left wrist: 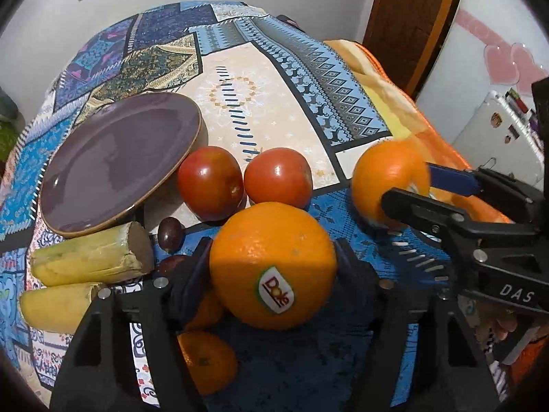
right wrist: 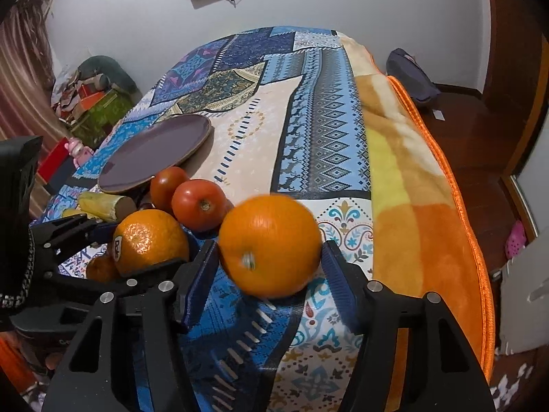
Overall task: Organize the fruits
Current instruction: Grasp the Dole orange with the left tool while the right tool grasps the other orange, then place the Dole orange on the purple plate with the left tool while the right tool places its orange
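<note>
**Inspector A:** Nearest item: the left gripper (left wrist: 272, 252). State of the jaws?

**Inspector B:** Clamped at about half width on the Dole-stickered orange (left wrist: 260, 237), one pad on each flank and the label facing the camera. A small mandarin (left wrist: 206, 360) lies beneath it on the patterned cloth (left wrist: 260, 103).

**Inspector A:** And the right gripper (right wrist: 269, 247)?

**Inspector B:** Its jaws close on the plain orange (right wrist: 271, 237), with both blue pads against its sides. That fruit is blurred. It sits at the near edge of the cloth, right of the stickered orange and apart from it.

**Inspector A:** What surrounds them?

**Inspector B:** Two tomatoes (left wrist: 210, 182) (left wrist: 278, 176) stand side by side just behind the stickered orange. A dark grape (left wrist: 170, 233) is left of it. Two cut banana pieces (left wrist: 92, 257) (left wrist: 58, 304) lie further left, in front of the purple plate (left wrist: 120, 158), which holds no fruit. An orange blanket (right wrist: 411, 189) shows beyond the cloth's right edge.
</note>
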`<act>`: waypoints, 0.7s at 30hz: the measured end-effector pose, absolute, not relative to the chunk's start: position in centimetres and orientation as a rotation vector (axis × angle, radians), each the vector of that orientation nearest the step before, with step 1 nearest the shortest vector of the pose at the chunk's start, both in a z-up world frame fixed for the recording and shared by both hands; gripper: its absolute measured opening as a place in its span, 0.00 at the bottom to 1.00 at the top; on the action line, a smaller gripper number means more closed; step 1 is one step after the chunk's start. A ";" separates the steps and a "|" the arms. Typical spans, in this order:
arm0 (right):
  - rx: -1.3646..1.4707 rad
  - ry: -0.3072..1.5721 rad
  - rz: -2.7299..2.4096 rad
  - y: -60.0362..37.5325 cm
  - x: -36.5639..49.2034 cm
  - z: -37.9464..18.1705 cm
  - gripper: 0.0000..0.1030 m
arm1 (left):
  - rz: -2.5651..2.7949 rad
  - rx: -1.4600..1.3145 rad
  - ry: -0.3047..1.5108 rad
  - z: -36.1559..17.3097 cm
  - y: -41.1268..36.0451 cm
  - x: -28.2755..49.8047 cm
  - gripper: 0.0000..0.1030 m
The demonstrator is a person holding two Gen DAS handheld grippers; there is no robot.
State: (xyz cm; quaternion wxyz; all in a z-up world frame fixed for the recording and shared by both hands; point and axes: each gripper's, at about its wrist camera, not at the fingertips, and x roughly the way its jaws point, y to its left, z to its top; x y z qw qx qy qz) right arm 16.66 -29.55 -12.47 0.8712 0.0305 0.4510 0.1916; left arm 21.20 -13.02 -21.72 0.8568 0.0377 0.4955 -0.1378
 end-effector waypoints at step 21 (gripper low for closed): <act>-0.013 1.005 0.372 -28.0 18.0 -15.2 0.62 | -0.291 -0.016 0.990 -18.9 -11.1 20.4 0.66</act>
